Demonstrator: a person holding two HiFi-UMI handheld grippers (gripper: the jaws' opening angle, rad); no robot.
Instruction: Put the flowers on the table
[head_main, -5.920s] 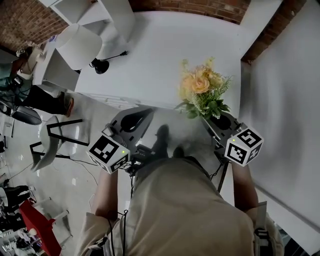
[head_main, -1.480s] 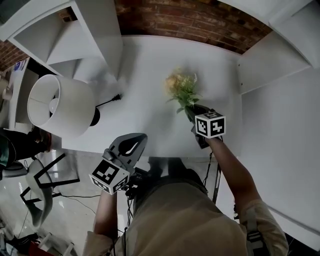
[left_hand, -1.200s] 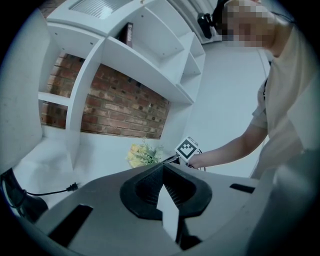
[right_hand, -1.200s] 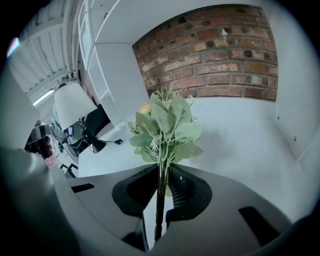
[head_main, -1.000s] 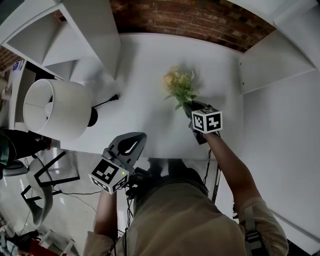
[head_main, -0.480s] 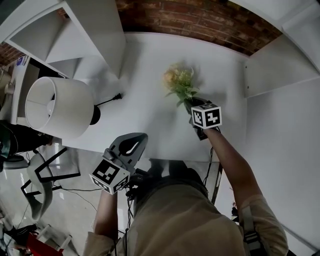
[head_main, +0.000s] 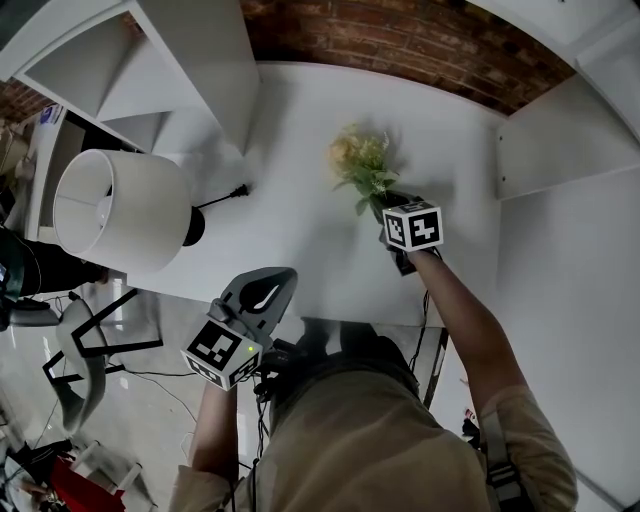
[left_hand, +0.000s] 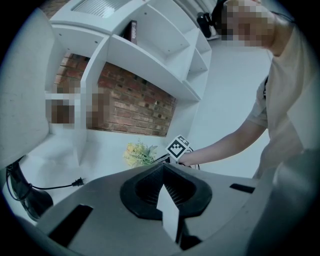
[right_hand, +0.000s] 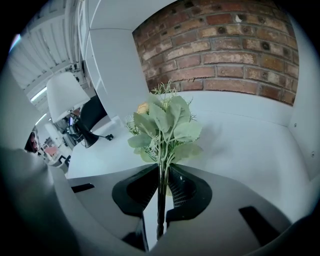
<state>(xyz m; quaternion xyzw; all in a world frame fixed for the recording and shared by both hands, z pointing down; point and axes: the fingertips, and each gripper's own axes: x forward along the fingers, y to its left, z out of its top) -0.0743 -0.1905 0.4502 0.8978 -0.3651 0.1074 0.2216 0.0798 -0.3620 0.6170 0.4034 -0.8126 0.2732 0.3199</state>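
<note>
A small bunch of yellow flowers (head_main: 358, 165) with green leaves hangs low over the white table (head_main: 300, 120), near its middle. My right gripper (head_main: 386, 206) is shut on the stems (right_hand: 161, 192), which run between its jaws, and the leaves (right_hand: 165, 125) fan out ahead of them. In the left gripper view the flowers (left_hand: 136, 153) look close to the tabletop; I cannot tell if they touch it. My left gripper (head_main: 278, 274) hangs at the table's near edge, shut and holding nothing (left_hand: 163, 169).
A white lamp (head_main: 110, 210) with a black base and cord (head_main: 222, 197) stands at the table's left. White shelving (head_main: 150, 70) rises at the back left, a brick wall (head_main: 400, 45) behind, and a white panel (head_main: 560, 130) to the right.
Since the earliest frame my right gripper has carried the flowers from near my body out over the table. Over the last second it has hardly moved. The left gripper stays put.
</note>
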